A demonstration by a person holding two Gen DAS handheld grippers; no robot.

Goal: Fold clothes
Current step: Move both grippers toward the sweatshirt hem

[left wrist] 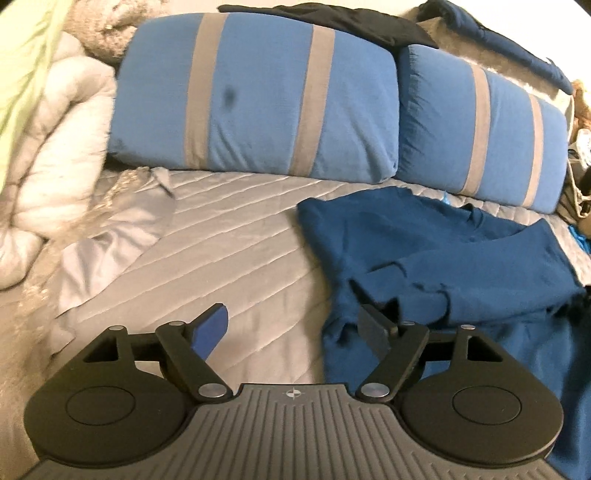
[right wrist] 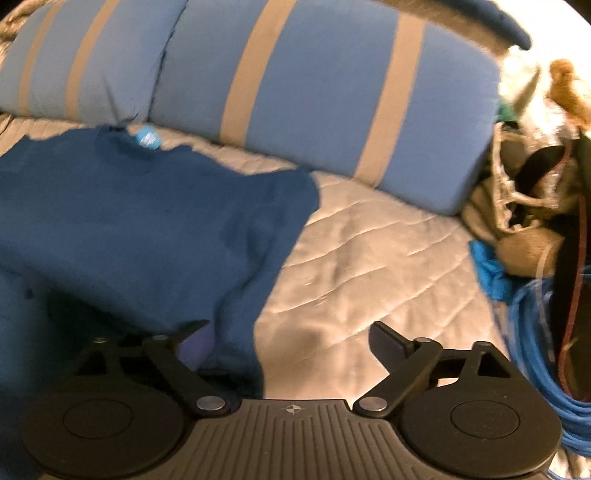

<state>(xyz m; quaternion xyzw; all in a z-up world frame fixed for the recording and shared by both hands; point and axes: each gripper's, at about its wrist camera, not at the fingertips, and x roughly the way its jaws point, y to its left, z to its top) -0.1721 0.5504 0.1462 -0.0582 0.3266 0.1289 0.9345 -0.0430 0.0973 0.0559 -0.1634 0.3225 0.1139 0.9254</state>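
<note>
A dark blue shirt [left wrist: 443, 258] lies rumpled on the grey quilted bed [left wrist: 229, 243], partly folded over itself. My left gripper [left wrist: 291, 325] is open over the shirt's left edge; its right finger [left wrist: 373, 326] rests at the cloth and its left finger [left wrist: 212, 325] is over bare quilt. In the right wrist view the shirt [right wrist: 147, 221] fills the left half, collar with a light blue tag [right wrist: 147, 137] at the far side. My right gripper [right wrist: 291, 343] is open at the shirt's right edge, with cloth lying between the jaws near the left finger [right wrist: 195, 347].
Two blue pillows with grey stripes [left wrist: 258, 99] [right wrist: 332, 96] lie along the head of the bed. A white duvet [left wrist: 55, 155] is bunched at the left. A black garment [left wrist: 332, 18] lies behind the pillows. A coiled blue cable [right wrist: 535, 332] and clutter sit off the bed's right side.
</note>
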